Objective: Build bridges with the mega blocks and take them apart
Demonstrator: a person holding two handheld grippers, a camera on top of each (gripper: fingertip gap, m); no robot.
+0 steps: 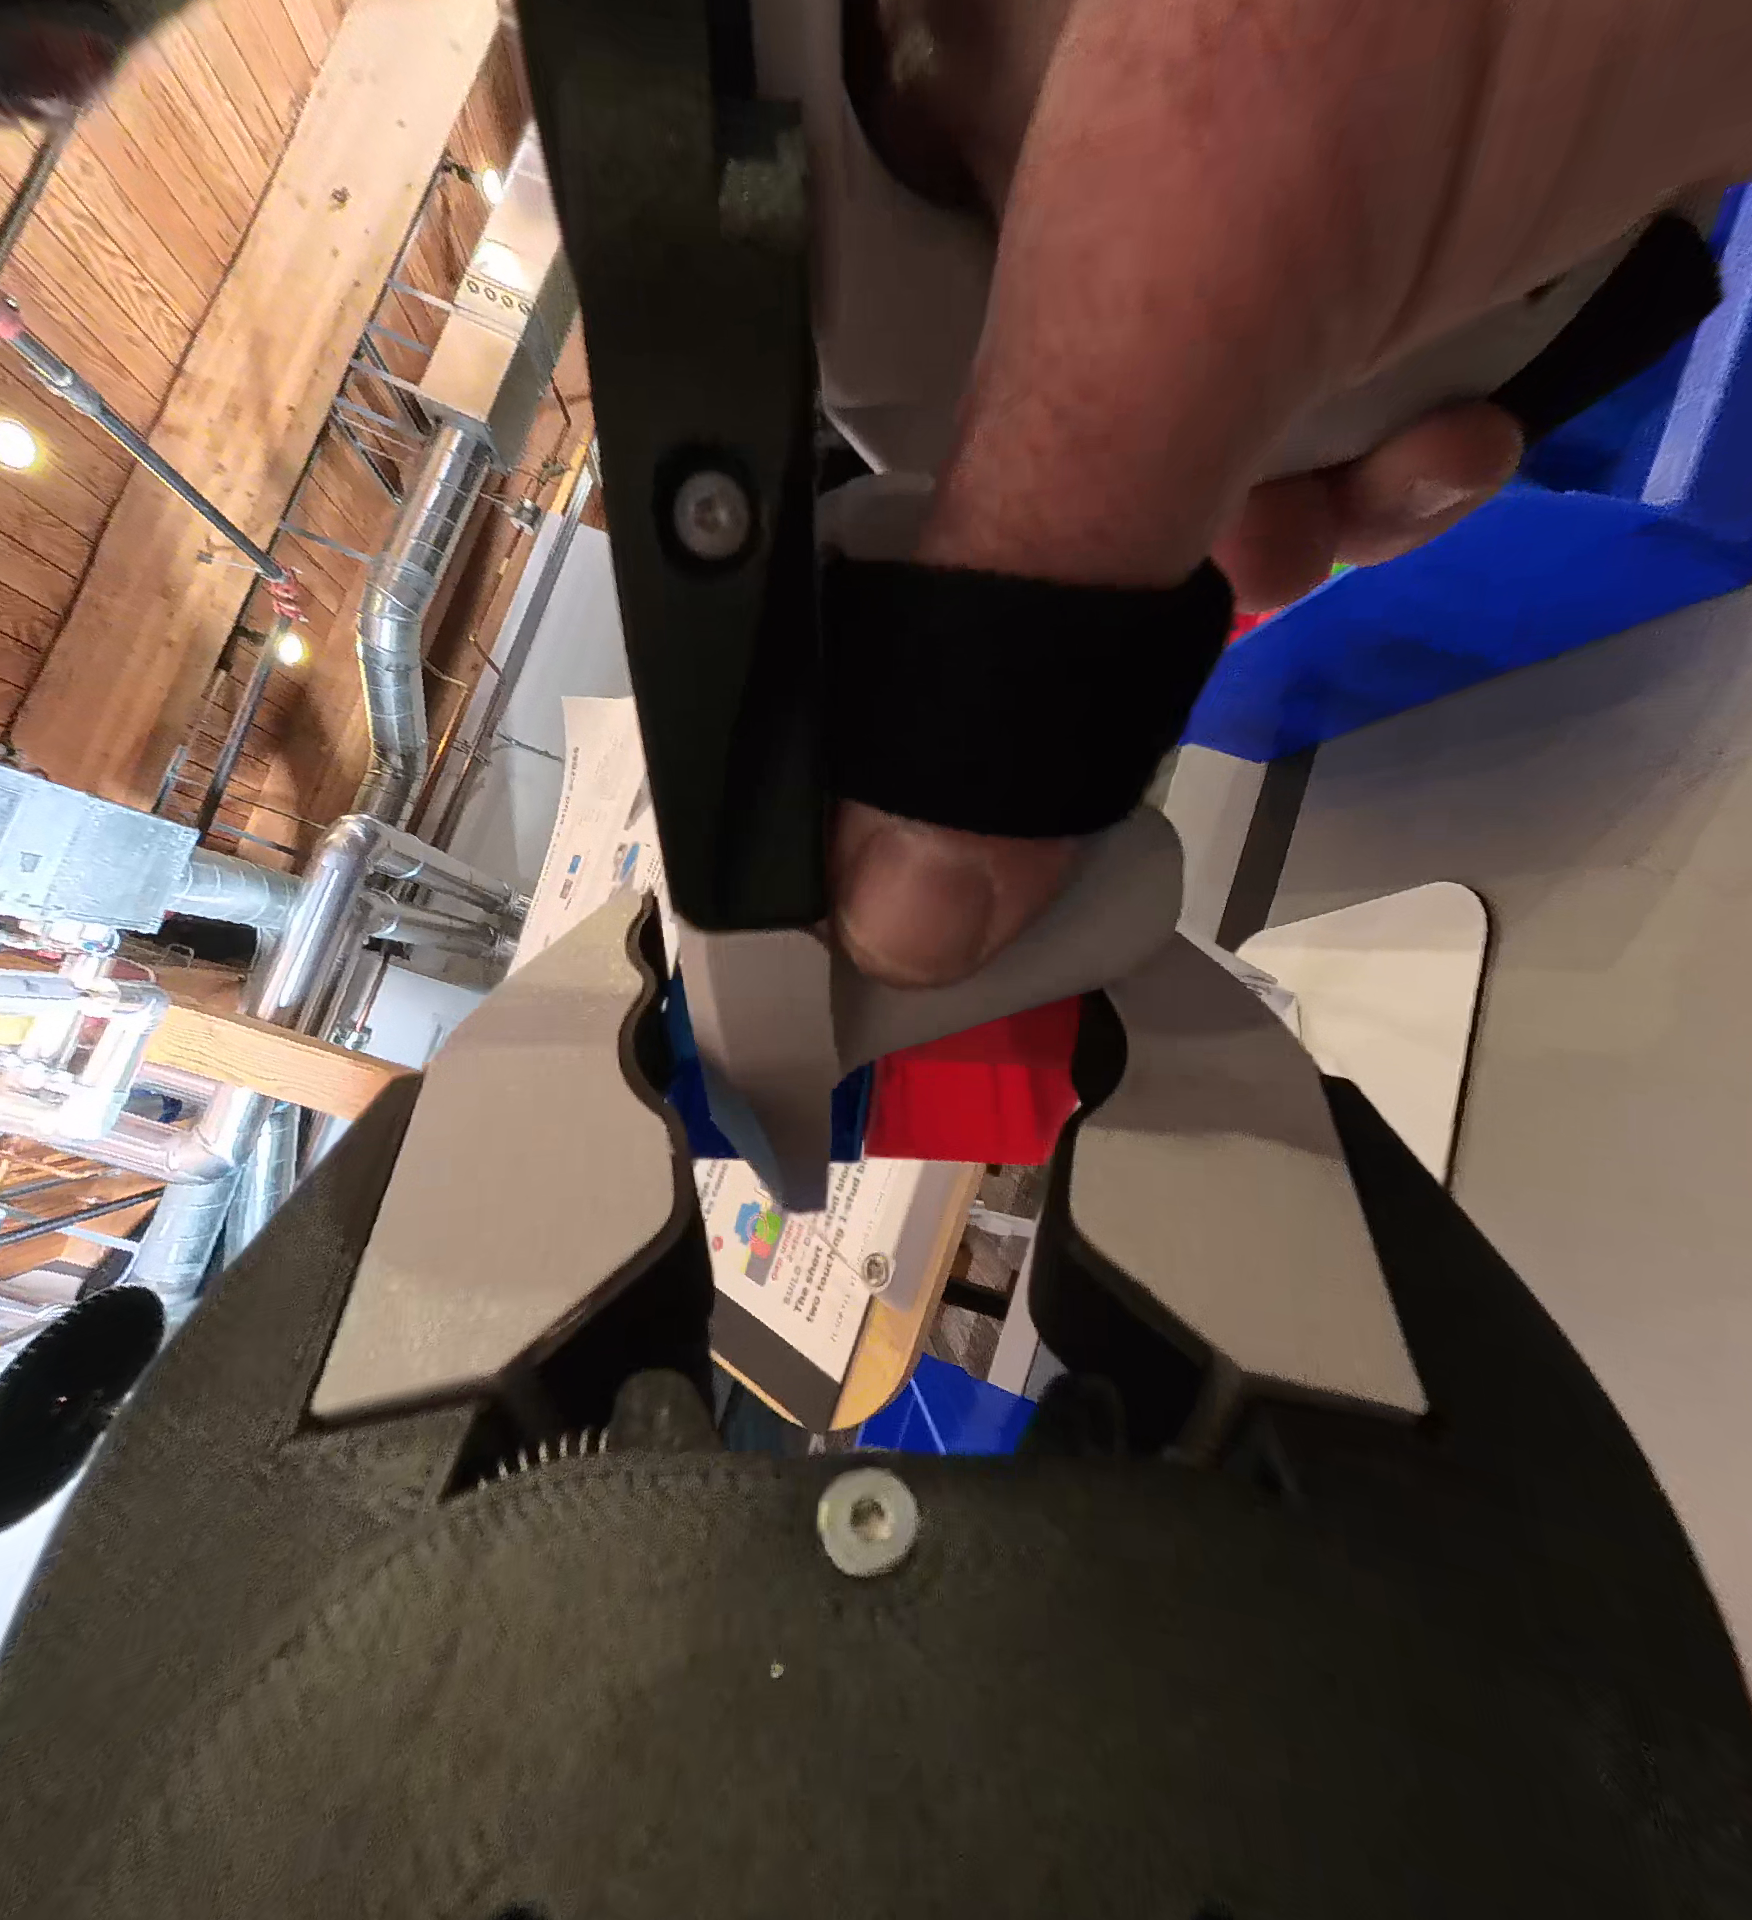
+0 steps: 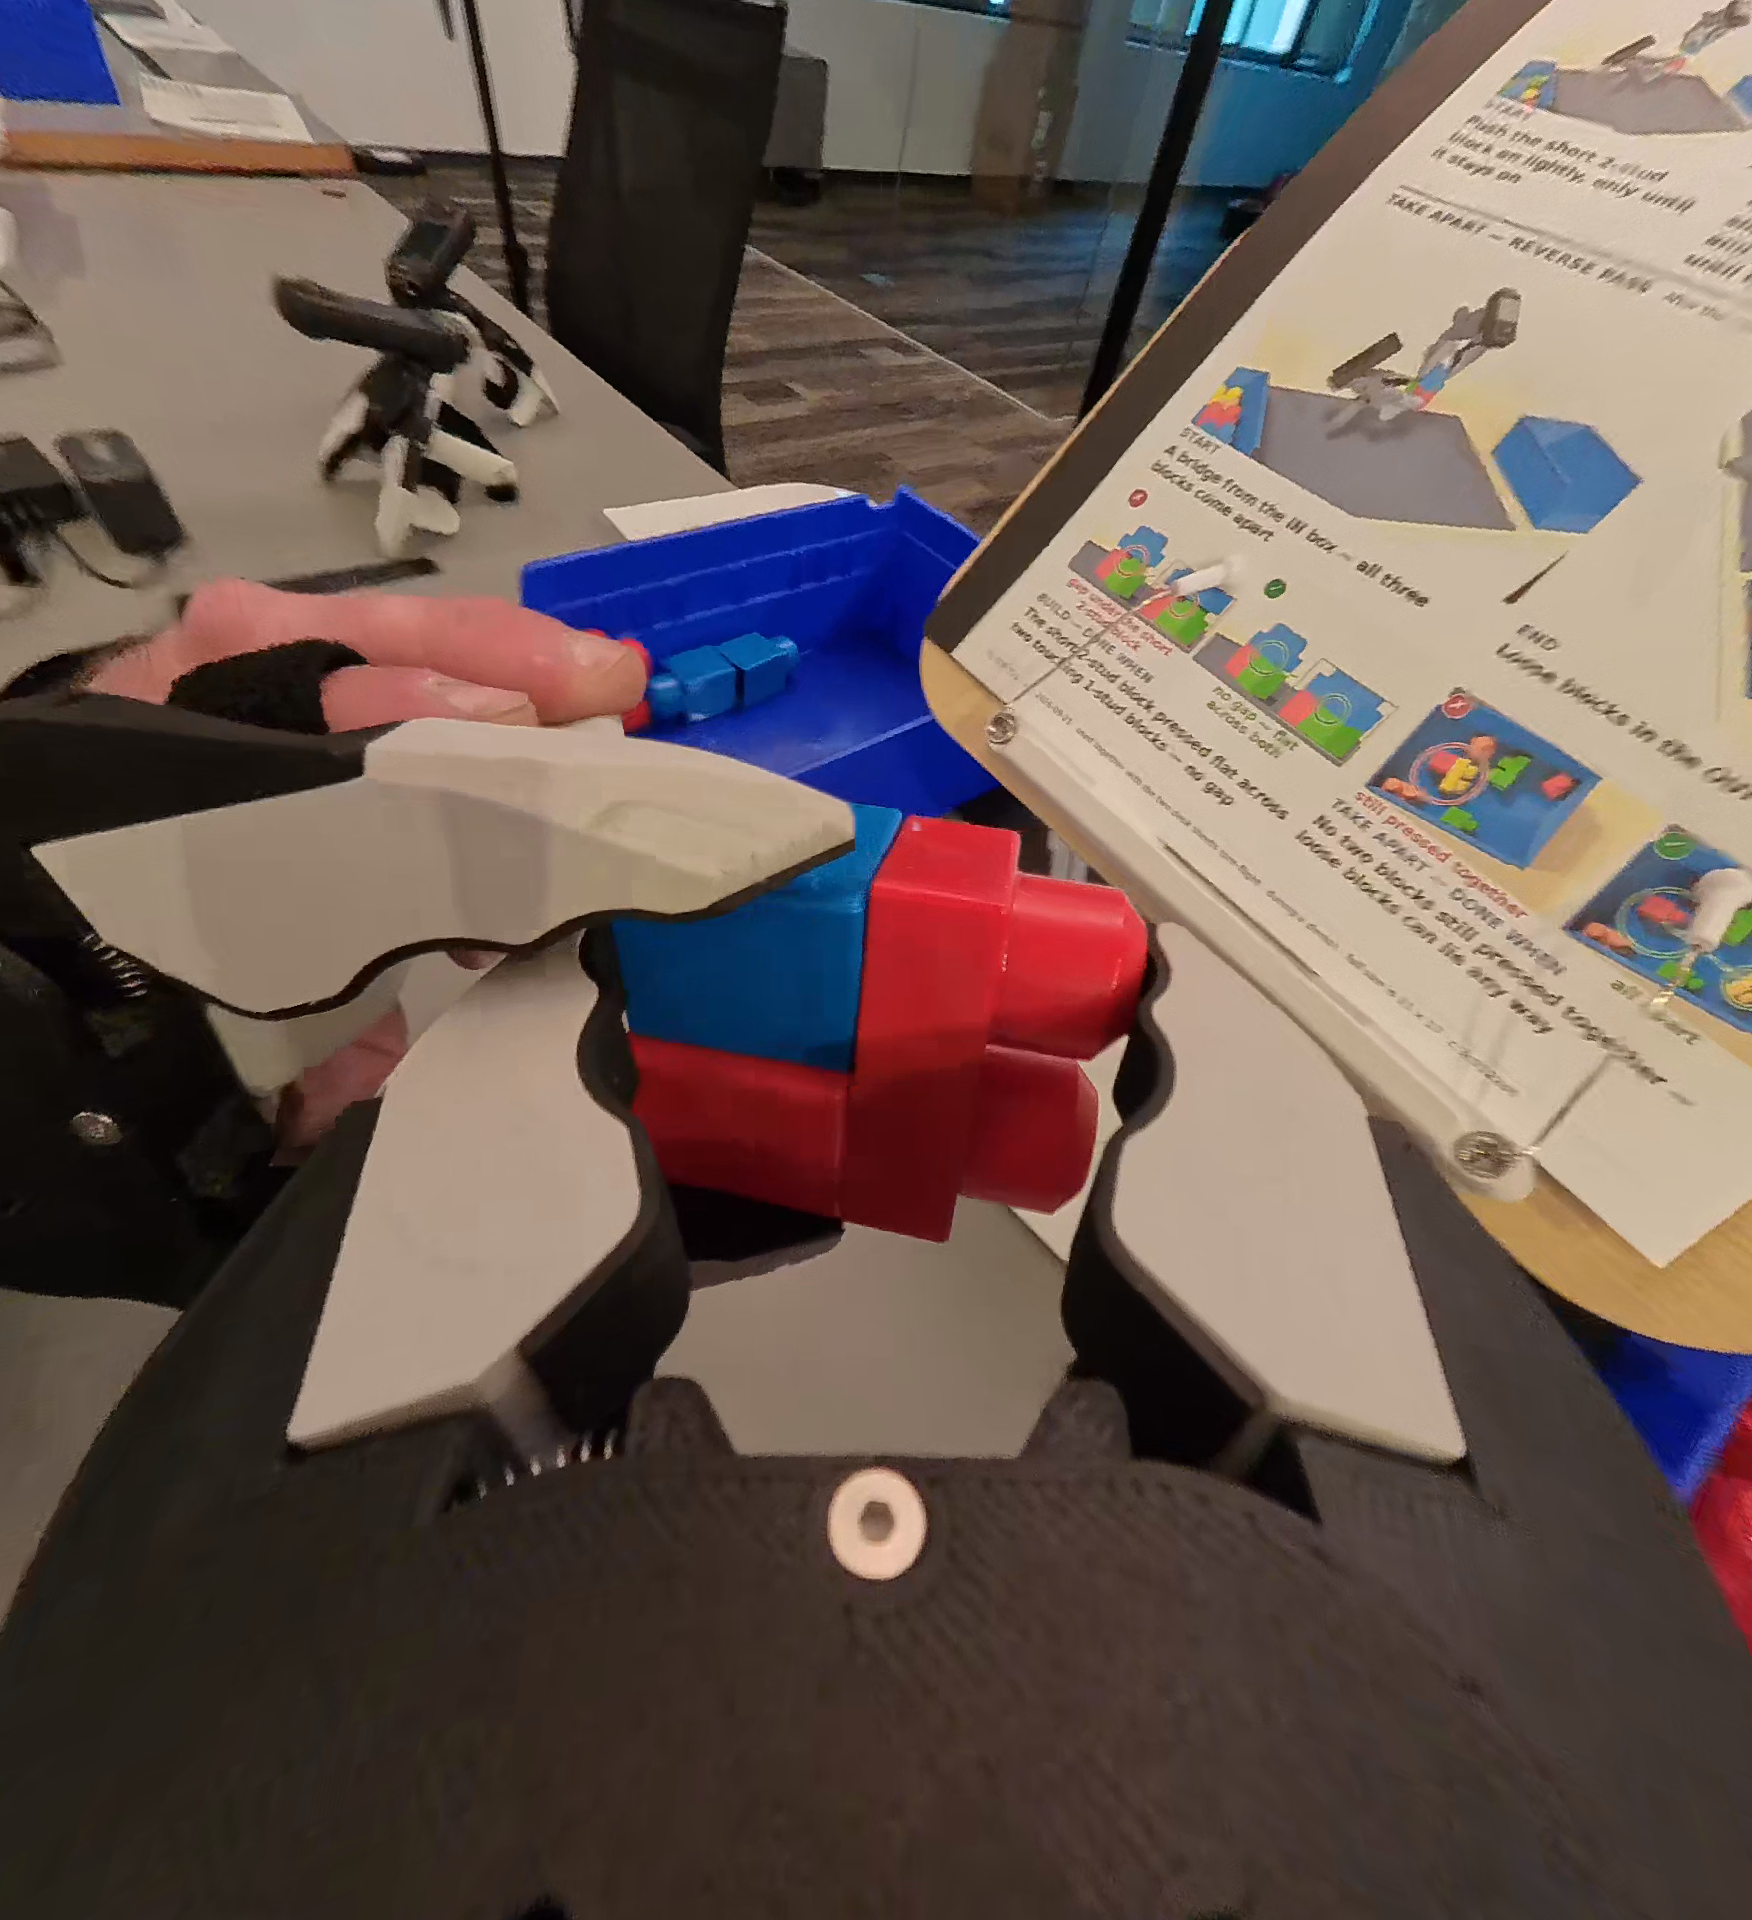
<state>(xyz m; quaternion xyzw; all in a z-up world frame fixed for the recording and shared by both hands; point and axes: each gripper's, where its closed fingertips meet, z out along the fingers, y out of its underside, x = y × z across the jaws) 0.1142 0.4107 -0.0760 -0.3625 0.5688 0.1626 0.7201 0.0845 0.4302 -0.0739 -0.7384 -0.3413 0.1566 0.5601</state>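
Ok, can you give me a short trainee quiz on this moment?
1. True or false: the right gripper has its jaws closed on a block bridge, one pad against the block bases and the other against a stud.
2. What colour is the two-stud block? A green, B red, C yellow.
3. What lies in the blue bin behind the bridge?
Key: 1 true; 2 B; 3 joined blue and red blocks.
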